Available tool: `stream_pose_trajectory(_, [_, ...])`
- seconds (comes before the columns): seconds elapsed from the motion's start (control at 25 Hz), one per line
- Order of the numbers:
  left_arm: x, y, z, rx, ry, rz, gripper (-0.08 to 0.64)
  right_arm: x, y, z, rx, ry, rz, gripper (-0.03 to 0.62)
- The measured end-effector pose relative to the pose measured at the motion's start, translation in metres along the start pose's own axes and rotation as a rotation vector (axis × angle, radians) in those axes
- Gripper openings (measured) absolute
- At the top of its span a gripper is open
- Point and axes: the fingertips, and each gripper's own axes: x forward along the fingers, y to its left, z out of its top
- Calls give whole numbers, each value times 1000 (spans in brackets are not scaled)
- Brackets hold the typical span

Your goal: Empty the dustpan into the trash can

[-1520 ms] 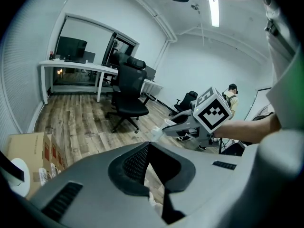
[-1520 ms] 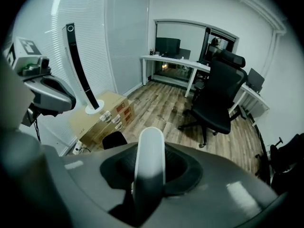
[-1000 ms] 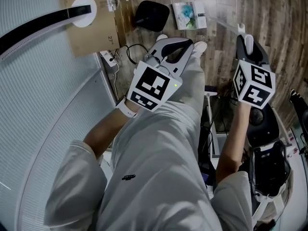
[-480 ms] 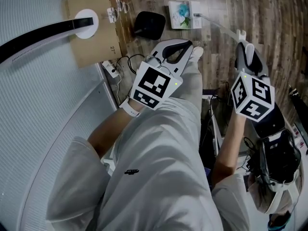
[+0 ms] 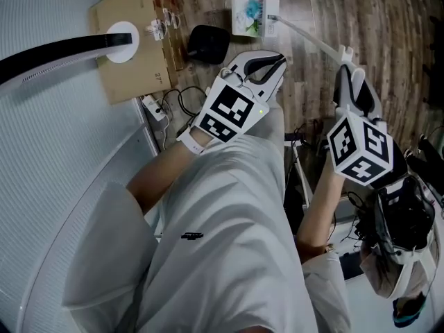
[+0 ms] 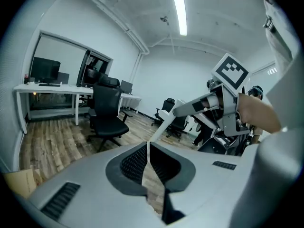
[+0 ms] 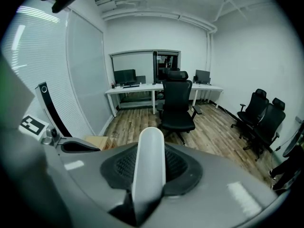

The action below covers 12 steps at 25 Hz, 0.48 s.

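- Head view, far left: a cardboard box lies on the wooden floor, with a dark container just beside it. The container is judged to be the trash can, though its opening cannot be made out.
- Left gripper: the jaws are pressed fully together with nothing between them, and it takes no part in the carry.
- Dustpan: it is seen at the top of the frame, low over the floor and near the dark container. Pale green contents show inside but are too small to identify.
- White handle: the long axis runs from the pan down-right to the right gripper, so the pan end points forward, away from the person.
- Right gripper: the jaws are clamped on the handle's rounded upper end, which is seen projecting between them in the right gripper view.
- Step in hand: the loaded pan is judged to be in transit to the can. The next move calls for the pan to be brought over the opening and tipped mouth-down, and kept level until then.
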Motion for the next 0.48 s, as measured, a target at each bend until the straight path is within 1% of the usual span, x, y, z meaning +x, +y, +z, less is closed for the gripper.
stream_pose_trajectory(0.16, [5, -10, 8, 38, -4, -45, 16, -18, 5, 10, 16, -23, 0, 114])
stream_pose_trajectory(0.24, [8, -15, 14, 63, -10, -73, 53, -26, 10, 13, 25, -33, -2, 114])
stream_pose_trajectory(0.4, [16, -27, 29, 140, -29, -138, 93, -41, 22, 16, 36, -51, -9, 114])
stream_pose_trajectory(0.48, [20, -38, 33, 191, -22, -181, 162, -48, 26, 16, 41, -57, -11, 114])
